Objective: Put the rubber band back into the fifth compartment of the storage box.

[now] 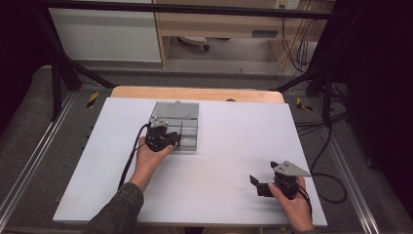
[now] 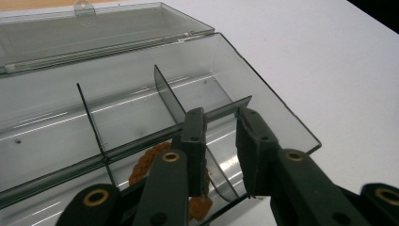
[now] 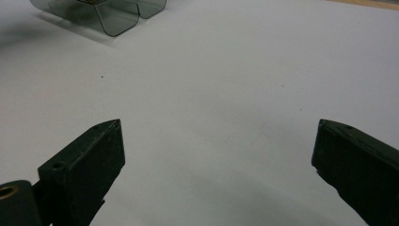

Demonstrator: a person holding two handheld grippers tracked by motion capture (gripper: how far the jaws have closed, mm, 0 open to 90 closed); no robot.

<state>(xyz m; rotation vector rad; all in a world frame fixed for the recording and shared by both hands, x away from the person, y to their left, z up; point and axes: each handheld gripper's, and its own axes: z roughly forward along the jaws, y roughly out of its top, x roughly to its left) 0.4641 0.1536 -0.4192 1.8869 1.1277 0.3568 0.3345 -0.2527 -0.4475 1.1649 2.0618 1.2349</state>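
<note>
Your left gripper (image 2: 221, 141) hangs over the near right compartment of the clear plastic box (image 2: 263, 94), which sits open toward the far edge of the white board (image 1: 219, 161), left of its middle. The jaws stand a little apart with nothing between them; the orange beaded piece (image 2: 146, 162) lies in the compartment just beside and under the left jaw. Your right gripper (image 3: 216, 155) rests near the board's near right corner, jaws spread wide and empty.
</note>
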